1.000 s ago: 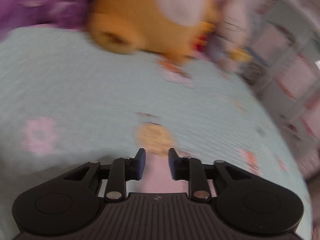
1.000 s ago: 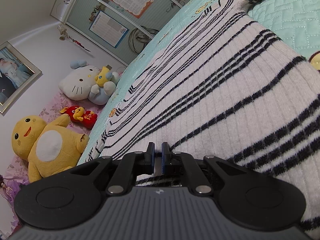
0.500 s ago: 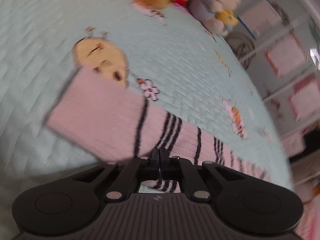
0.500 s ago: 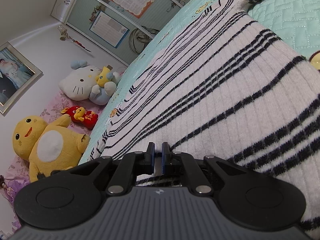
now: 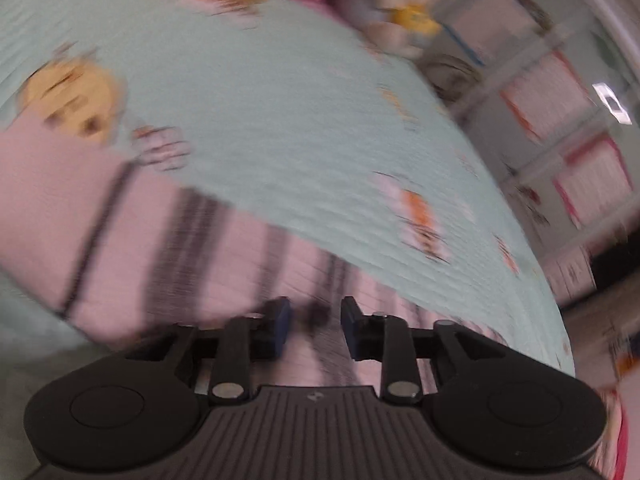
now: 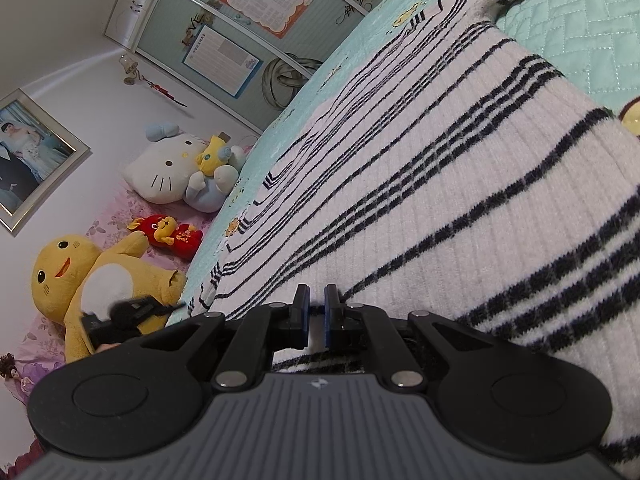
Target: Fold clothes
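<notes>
Striped sweater [image 6: 420, 184] spread flat on the bed [image 6: 580, 32] — long axis running from the right tool [image 6: 316, 312] toward the far wardrobe; that tool nipped onto its near hem. Only the blurred left view shows the sleeve [image 5: 120, 232] — left tool [image 5: 316, 328] gapped above it, nothing gripped.

Setting: we read this as a home bedroom. A bed with a mint quilted bedspread [image 6: 580, 36] printed with cartoon figures fills the view. At its head lie a Hello Kitty plush [image 6: 170, 170], a yellow plush toy [image 6: 80, 276] and a small red plush [image 6: 170, 232]. A framed wedding photo [image 6: 28, 160] hangs on the wall; the wardrobe doors [image 6: 256, 12] carry posters.
</notes>
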`<move>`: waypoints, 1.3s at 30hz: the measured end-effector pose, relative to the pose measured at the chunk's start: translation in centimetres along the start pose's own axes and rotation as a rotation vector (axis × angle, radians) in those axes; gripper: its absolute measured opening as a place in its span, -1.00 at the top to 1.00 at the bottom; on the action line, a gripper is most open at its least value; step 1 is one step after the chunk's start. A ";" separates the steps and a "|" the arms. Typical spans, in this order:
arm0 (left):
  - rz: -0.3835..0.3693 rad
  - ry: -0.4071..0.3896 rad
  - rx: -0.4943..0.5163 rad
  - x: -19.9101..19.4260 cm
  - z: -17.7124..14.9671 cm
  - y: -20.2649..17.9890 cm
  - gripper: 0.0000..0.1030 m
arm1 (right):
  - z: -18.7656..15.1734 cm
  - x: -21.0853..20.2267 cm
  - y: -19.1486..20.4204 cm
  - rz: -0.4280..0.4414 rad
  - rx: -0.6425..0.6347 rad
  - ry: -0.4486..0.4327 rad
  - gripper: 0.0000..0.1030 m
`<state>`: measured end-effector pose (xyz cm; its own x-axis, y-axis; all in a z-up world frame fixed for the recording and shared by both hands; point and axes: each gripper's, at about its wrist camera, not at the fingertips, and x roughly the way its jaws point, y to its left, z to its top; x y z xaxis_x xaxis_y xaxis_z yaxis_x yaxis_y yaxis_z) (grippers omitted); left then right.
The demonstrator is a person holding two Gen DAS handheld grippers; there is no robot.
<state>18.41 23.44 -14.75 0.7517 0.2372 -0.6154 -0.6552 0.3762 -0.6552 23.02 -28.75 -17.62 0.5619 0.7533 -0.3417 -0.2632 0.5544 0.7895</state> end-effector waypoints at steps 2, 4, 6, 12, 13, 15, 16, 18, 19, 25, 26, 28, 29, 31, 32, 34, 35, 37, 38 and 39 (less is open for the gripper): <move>0.012 0.001 -0.085 0.6 0.6 2.0 0.92 | 0.0 0.0 0.0 0.001 0.000 0.000 0.91; 0.026 -0.004 -0.085 -0.3 0.6 1.5 0.93 | 0.0 0.0 -0.1 0.001 0.000 0.000 0.91; 0.021 -0.015 -0.030 -1.0 0.5 -0.3 0.81 | 0.0 0.0 -0.1 0.002 0.001 0.000 0.91; -0.032 0.002 0.118 0.2 -0.2 -5.0 0.42 | 0.0 -0.1 -0.2 0.004 0.001 -0.001 0.90; 0.000 0.010 0.113 1.1 -0.2 -4.7 0.34 | 0.0 -0.1 -0.2 0.005 0.001 -0.001 0.90; 0.063 0.028 0.085 2.7 0.1 -3.5 0.68 | 0.0 -0.1 -0.2 0.005 0.002 -0.001 0.91; 0.075 0.022 0.053 2.8 0.2 -2.7 0.97 | 0.0 -0.1 -0.2 0.005 0.002 -0.001 0.91; 0.056 0.039 -0.002 2.6 0.8 -1.8 0.96 | 0.0 -0.1 -0.2 0.006 0.002 -0.002 0.91; 0.050 0.041 0.007 2.1 0.8 -1.9 0.95 | 0.0 -0.1 -0.3 0.006 0.002 -0.002 0.91; 0.004 0.049 0.159 0.7 -1.2 -3.5 0.28 | -0.2 -0.1 -0.4 0.008 0.002 -0.003 0.91; 0.015 0.054 0.181 0.9 -1.6 -3.5 0.32 | -0.2 -0.1 -0.4 0.008 0.002 -0.002 0.91; 0.074 0.033 0.186 1.8 -1.7 -2.6 0.90 | -0.2 -0.1 -0.4 0.008 0.002 -0.002 0.90; 0.074 0.037 0.161 1.9 -1.4 -2.2 0.90 | -0.2 0.0 -0.3 0.008 0.002 -0.002 0.90; 0.063 0.055 0.102 1.6 -0.7 -2.2 0.92 | -0.2 0.0 -0.3 0.008 0.003 -0.003 0.90; 0.050 0.050 0.101 1.0 -0.6 -2.5 0.91 | -0.3 0.0 -0.3 0.008 0.003 -0.003 0.90; 0.011 0.016 0.161 -0.6 -0.9 -3.7 0.44 | -0.3 0.0 -0.3 0.008 0.003 -0.003 0.90; -0.006 0.000 0.191 -1.3 -1.1 -4.2 0.30 | -0.3 0.0 -0.2 0.008 0.003 -0.004 0.90; 0.075 0.019 0.257 -0.5 -1.9 -4.4 0.03 | -0.2 0.0 -0.2 0.008 0.002 -0.003 0.90; 0.139 0.041 0.284 0.3 -2.2 -4.3 0.11 | -0.2 0.0 -0.2 0.008 0.003 -0.003 0.90; 0.155 0.035 0.294 0.4 -2.5 -3.7 0.25 | -0.2 0.0 -0.2 0.008 0.003 -0.003 0.90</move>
<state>20.95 19.94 -13.69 0.6381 0.2834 -0.7159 -0.7080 0.5816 -0.4007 22.89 -28.79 -17.90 0.5618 0.7570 -0.3337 -0.2658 0.5471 0.7937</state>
